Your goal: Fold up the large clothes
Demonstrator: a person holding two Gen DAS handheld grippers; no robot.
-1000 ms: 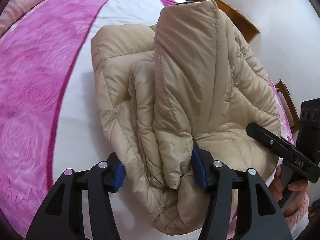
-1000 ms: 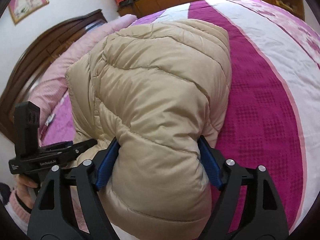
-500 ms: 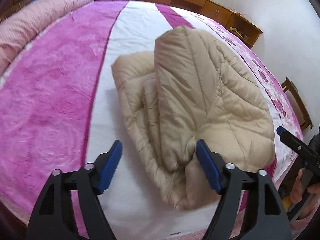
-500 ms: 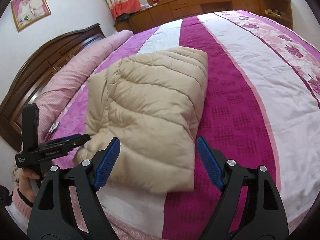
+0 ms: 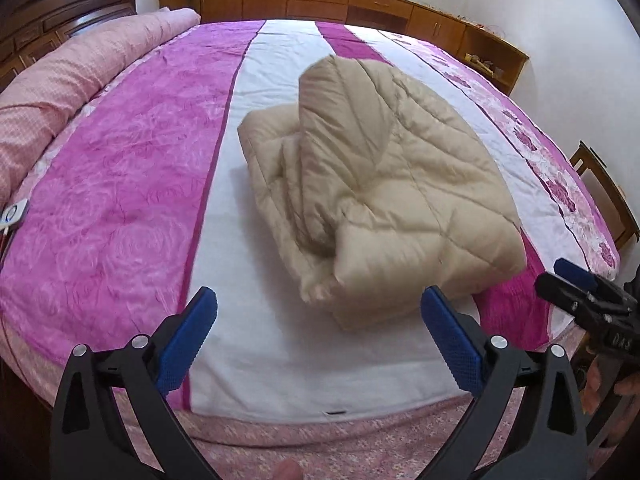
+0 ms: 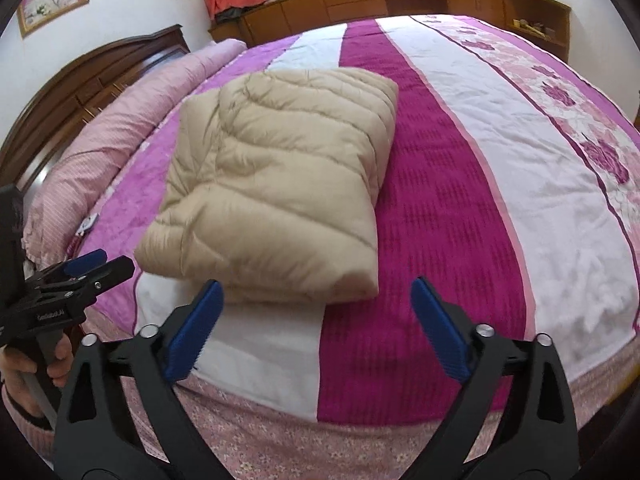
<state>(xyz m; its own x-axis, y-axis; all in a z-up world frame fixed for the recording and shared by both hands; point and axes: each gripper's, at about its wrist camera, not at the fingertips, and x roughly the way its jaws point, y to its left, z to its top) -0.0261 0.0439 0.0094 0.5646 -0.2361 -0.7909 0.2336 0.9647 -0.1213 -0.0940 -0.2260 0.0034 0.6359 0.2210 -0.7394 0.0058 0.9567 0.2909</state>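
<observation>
The beige padded jacket is seen folded into a thick bundle on the bed, ahead of both sets of jaws and touched by neither; the left gripper is held with jaws wide apart and empty, and the right gripper likewise; the folding is judged essentially done and the bundle released; only a tidying press may be called for.
</observation>
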